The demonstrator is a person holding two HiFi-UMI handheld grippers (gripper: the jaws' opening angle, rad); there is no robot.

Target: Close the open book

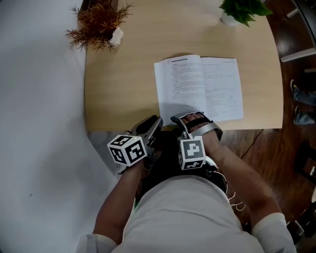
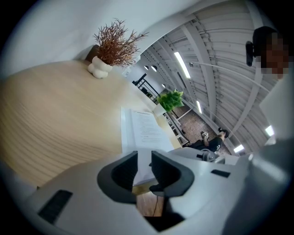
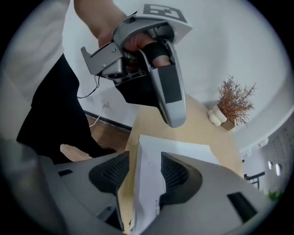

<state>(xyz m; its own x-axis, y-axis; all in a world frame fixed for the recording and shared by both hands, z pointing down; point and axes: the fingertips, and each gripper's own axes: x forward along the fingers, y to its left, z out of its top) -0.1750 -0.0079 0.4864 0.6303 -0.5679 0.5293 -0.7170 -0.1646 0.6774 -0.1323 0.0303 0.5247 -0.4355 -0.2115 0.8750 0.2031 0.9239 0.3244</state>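
Right tongs (image 3: 144, 158), spread, straddle the open book's (image 1: 197, 86) near edge. Left tongs (image 2: 144, 158) spread, gripping nothing. The pages look light and floppy.

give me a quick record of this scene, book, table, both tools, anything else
book: white printed book, open flat near table's front edge
table: light wooden table
left: left tool, jaws slightly apart, empty, by front edge
right: right tool, jaws apart, book's near edge between them
other: dried brown plant in white vase, far left; green leafy plant, far right
task: book not yet closed
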